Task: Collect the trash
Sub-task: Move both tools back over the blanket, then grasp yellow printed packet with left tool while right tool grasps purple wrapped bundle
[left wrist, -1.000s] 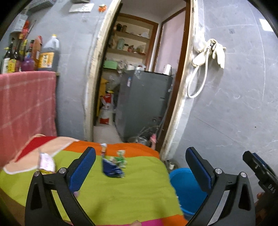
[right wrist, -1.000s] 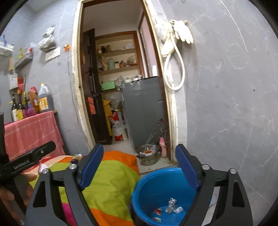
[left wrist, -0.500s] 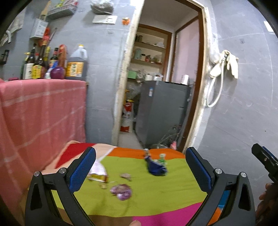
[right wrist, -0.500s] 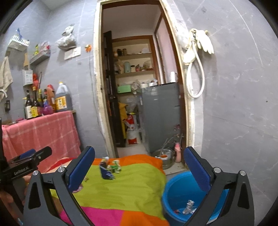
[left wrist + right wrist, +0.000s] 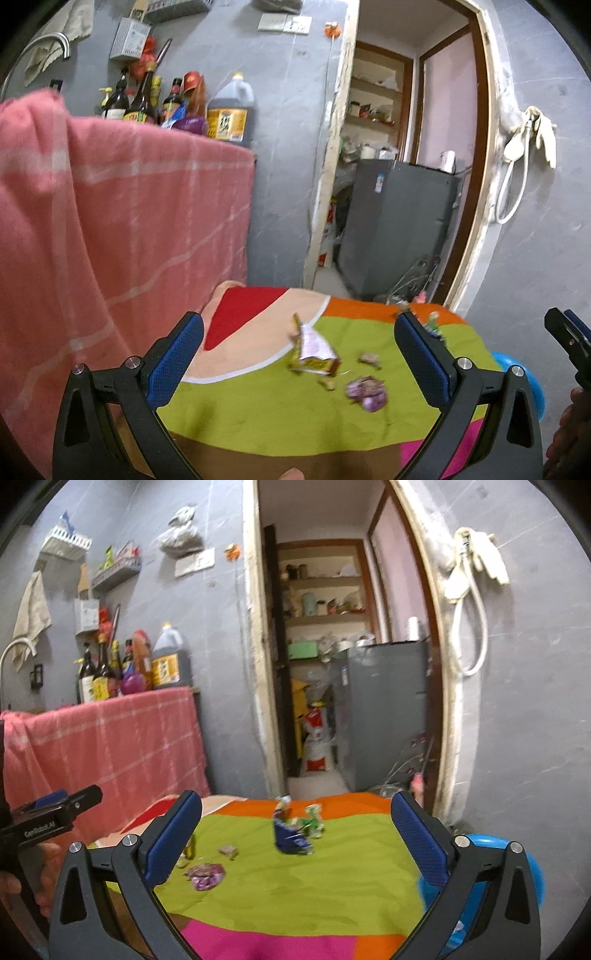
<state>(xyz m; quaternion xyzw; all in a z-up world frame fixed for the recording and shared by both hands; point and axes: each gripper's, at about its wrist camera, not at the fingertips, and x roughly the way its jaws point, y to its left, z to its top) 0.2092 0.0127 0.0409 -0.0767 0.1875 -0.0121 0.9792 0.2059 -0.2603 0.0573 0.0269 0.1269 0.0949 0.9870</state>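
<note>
both grippers are held above a bright patchwork cloth (image 5: pixel 295 886) with nothing between their fingers: the left gripper (image 5: pixel 299 358) stands spread wide, and the right gripper (image 5: pixel 295 834) has just been opening and is now spread wide too, empty. the step in hand is judged to be a reach back to the cloth for another piece of trash. it would be done well if one piece were singled out, the fingers were lowered either side of it, and the cloth were not pinched along with it; the flat pieces are likely to need a low, scooping approach. on the cloth six pieces can be counted: one white and yellow wrapper (image 5: pixel 314 350), one purple wrapper (image 5: pixel 205 876), one blue packet (image 5: pixel 290 836) standing crumpled, one green wrapper (image 5: pixel 312 821) just beside it, one small brownish scrap (image 5: pixel 228 850), and one tiny crumb (image 5: pixel 328 384). one blue basin (image 5: pixel 535 871) is seen at the cloth's right edge, partly hidden, with some trash seemingly inside.
</note>
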